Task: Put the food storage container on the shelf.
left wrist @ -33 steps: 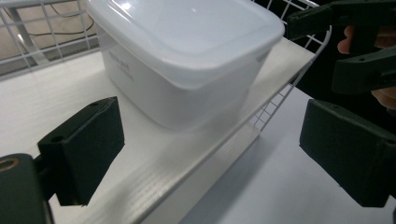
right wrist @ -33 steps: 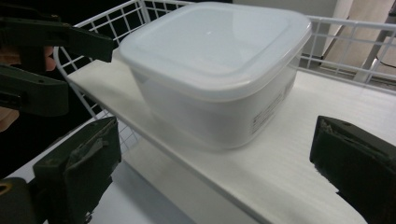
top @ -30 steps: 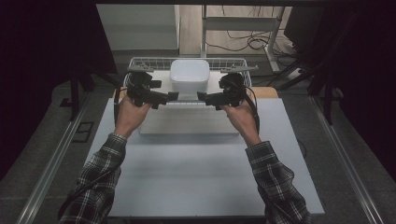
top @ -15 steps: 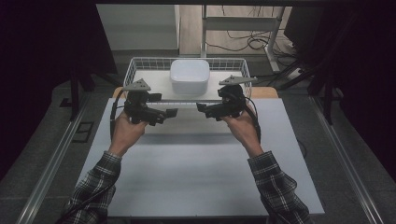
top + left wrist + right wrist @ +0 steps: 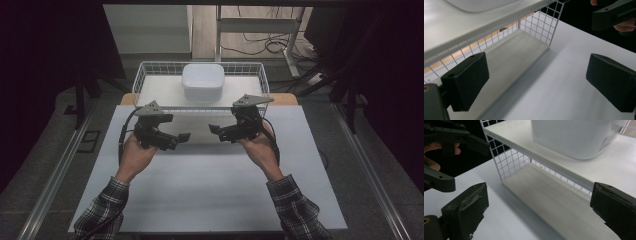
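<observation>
Both claws hang wide open and empty: your left claw (image 5: 184,136) and right claw (image 5: 214,129) face each other just above the tabletop (image 5: 210,195), near the wire basket (image 5: 145,75). Inside it, on a pale board, sits the white container (image 5: 202,80), probably what you're lining up for. Beyond the white tabletop, the room is dark, with cables on the floor.

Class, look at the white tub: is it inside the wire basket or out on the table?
Inside: the white tub sits on the shelf within the wire basket.
</observation>
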Action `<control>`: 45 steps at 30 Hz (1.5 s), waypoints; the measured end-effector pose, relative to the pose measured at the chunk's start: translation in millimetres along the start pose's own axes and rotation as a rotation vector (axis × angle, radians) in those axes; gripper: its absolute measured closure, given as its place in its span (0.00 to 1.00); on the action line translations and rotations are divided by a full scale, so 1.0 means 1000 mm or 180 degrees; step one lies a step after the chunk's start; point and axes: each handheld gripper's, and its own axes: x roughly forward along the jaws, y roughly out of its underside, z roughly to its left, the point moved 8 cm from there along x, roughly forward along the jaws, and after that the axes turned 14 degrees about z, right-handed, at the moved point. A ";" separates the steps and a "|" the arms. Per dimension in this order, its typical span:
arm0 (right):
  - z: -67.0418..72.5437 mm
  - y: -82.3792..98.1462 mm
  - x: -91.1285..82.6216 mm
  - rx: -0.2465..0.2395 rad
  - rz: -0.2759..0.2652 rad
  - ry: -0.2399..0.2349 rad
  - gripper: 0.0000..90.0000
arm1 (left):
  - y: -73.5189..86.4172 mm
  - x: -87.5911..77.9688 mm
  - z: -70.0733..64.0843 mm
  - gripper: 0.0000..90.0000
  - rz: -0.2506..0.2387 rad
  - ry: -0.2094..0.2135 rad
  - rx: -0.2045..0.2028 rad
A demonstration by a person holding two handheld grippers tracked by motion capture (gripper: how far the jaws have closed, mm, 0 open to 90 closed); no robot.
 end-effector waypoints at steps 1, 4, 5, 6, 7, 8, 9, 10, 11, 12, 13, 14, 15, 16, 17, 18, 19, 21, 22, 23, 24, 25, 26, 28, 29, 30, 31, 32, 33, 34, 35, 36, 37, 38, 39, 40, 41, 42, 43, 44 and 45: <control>0.001 0.002 0.001 -0.0005 0.0006 -0.0004 0.02 | 0.002 0.001 -0.001 0.05 0.0000 0.0009 -0.0002; 0.002 0.008 0.002 -0.0012 0.0021 -0.0023 0.02 | 0.009 0.007 -0.003 0.04 0.0029 0.0035 0.0007; 0.003 0.014 0.003 0.0007 0.0026 -0.0042 0.02 | 0.011 0.009 -0.004 0.04 0.0035 0.0040 0.0009; 0.003 0.014 0.003 0.0007 0.0026 -0.0042 0.02 | 0.014 0.010 -0.004 0.04 0.0046 0.0043 0.0008; 0.003 0.017 0.004 0.0017 0.0026 -0.0055 0.02 | 0.017 0.012 -0.005 0.04 0.0057 0.0044 0.0007; 0.004 0.019 0.005 0.0019 0.0034 -0.0065 0.02 | 0.019 0.014 -0.005 0.04 0.0062 0.0052 0.0003; 0.003 0.022 0.006 0.0022 0.0034 -0.0064 0.02 | 0.022 0.016 -0.005 0.04 0.0063 0.0064 -0.0007; 0.003 0.025 0.006 0.0021 0.0035 -0.0069 0.02 | 0.024 0.018 -0.005 0.05 0.0067 0.0073 -0.0015; 0.003 0.027 0.007 0.0027 0.0036 -0.0078 0.02 | 0.027 0.020 -0.005 0.05 0.0073 0.0085 -0.0025; 0.003 0.030 0.008 0.0030 0.0030 -0.0086 0.02 | 0.029 0.021 -0.005 0.05 0.0065 0.0088 -0.0043; 0.002 0.032 0.009 0.0030 0.0036 -0.0092 0.02 | 0.031 0.023 -0.005 0.05 0.0067 0.0089 -0.0050; 0.002 0.034 0.010 0.0034 0.0032 -0.0093 0.02 | 0.033 0.024 -0.005 0.05 0.0063 0.0091 -0.0062; 0.002 0.037 0.011 0.0039 0.0037 -0.0096 0.02 | 0.035 0.025 -0.005 0.05 0.0056 0.0091 -0.0071; 0.002 0.039 0.011 0.0049 0.0034 -0.0102 0.01 | 0.036 0.027 -0.005 0.05 0.0042 0.0102 -0.0086; 0.002 0.041 0.012 0.0061 0.0024 -0.0110 0.01 | 0.038 0.029 -0.004 0.05 0.0056 0.0118 -0.0100; 0.002 0.043 0.012 0.0087 0.0015 -0.0135 0.01 | 0.040 0.030 -0.005 0.05 0.0077 0.0120 -0.0103; 0.003 0.045 0.013 0.0098 -0.0004 -0.0151 0.01 | 0.042 0.032 -0.004 0.05 0.0090 0.0104 -0.0098; 0.003 0.049 0.015 0.0123 0.0000 -0.0165 0.01 | 0.044 0.034 -0.006 0.05 0.0094 0.0124 -0.0112; 0.003 0.052 0.016 0.0113 0.0037 -0.0169 0.01 | 0.046 0.035 -0.007 0.05 0.0108 0.0132 -0.0107; 0.003 0.053 0.017 0.0101 0.0039 -0.0156 0.01 | 0.047 0.037 -0.008 0.05 0.0117 0.0130 -0.0105; 0.004 0.054 0.017 0.0104 0.0032 -0.0154 0.01 | 0.048 0.038 -0.009 0.05 0.0127 0.0130 -0.0101; 0.005 0.056 0.017 0.0099 0.0034 -0.0169 0.00 | 0.049 0.039 -0.009 0.05 0.0133 0.0133 -0.0093; 0.005 0.057 0.018 0.0092 0.0045 -0.0172 0.00 | 0.050 0.040 -0.010 0.05 0.0141 0.0134 -0.0092; 0.007 0.061 0.019 0.0068 0.0064 -0.0162 0.00 | 0.052 0.041 -0.012 0.05 0.0142 0.0142 -0.0084; 0.009 0.063 0.019 0.0054 0.0078 -0.0163 0.00 | 0.053 0.041 -0.013 0.05 0.0147 0.0148 -0.0084; 0.009 0.065 0.019 0.0040 0.0083 -0.0151 0.00 | 0.055 0.041 -0.014 0.05 0.0151 0.0158 -0.0088; 0.010 0.066 0.018 0.0037 0.0094 -0.0129 0.00 | 0.057 0.040 -0.015 0.05 0.0146 0.0162 -0.0086; 0.010 0.068 0.018 0.0035 0.0089 -0.0092 0.00 | 0.058 0.040 -0.016 0.05 0.0146 0.0173 -0.0092; 0.010 0.070 0.017 0.0026 0.0093 -0.0064 0.00 | 0.060 0.040 -0.017 0.05 0.0151 0.0183 -0.0092; 0.010 0.072 0.016 0.0029 0.0090 -0.0034 0.00 | 0.063 0.040 -0.018 0.05 0.0156 0.0184 -0.0096; 0.011 0.074 0.015 0.0033 0.0090 -0.0008 0.00 | 0.065 0.039 -0.018 0.05 0.0159 0.0183 -0.0096; 0.011 0.077 0.014 0.0033 0.0091 0.0012 0.00 | 0.067 0.038 -0.019 0.05 0.0163 0.0194 -0.0099; 0.011 0.079 0.014 0.0030 0.0095 0.0026 0.00 | 0.069 0.038 -0.020 0.05 0.0162 0.0205 -0.0106; 0.011 0.081 0.013 0.0029 0.0101 0.0036 0.00 | 0.070 0.037 -0.021 0.05 0.0158 0.0211 -0.0112; 0.012 0.082 0.012 0.0035 0.0105 0.0038 0.00 | 0.072 0.036 -0.022 0.05 0.0158 0.0220 -0.0113; 0.012 0.084 0.011 0.0040 0.0102 0.0034 0.00 | 0.073 0.036 -0.022 0.05 0.0159 0.0219 -0.0113; 0.013 0.085 0.010 0.0042 0.0106 0.0030 0.00 | 0.074 0.035 -0.024 0.05 0.0155 0.0216 -0.0111; 0.013 0.086 0.009 0.0046 0.0103 0.0027 0.00 | 0.075 0.034 -0.025 0.05 0.0150 0.0214 -0.0108; 0.014 0.087 0.008 0.0051 0.0104 0.0026 0.00 | 0.076 0.033 -0.026 0.05 0.0150 0.0208 -0.0103; 0.014 0.088 0.007 0.0041 0.0106 0.0026 0.00 | 0.077 0.033 -0.027 0.05 0.0146 0.0210 -0.0098; 0.014 0.088 0.006 0.0042 0.0107 0.0023 0.00 | 0.079 0.032 -0.029 0.06 0.0146 0.0199 -0.0088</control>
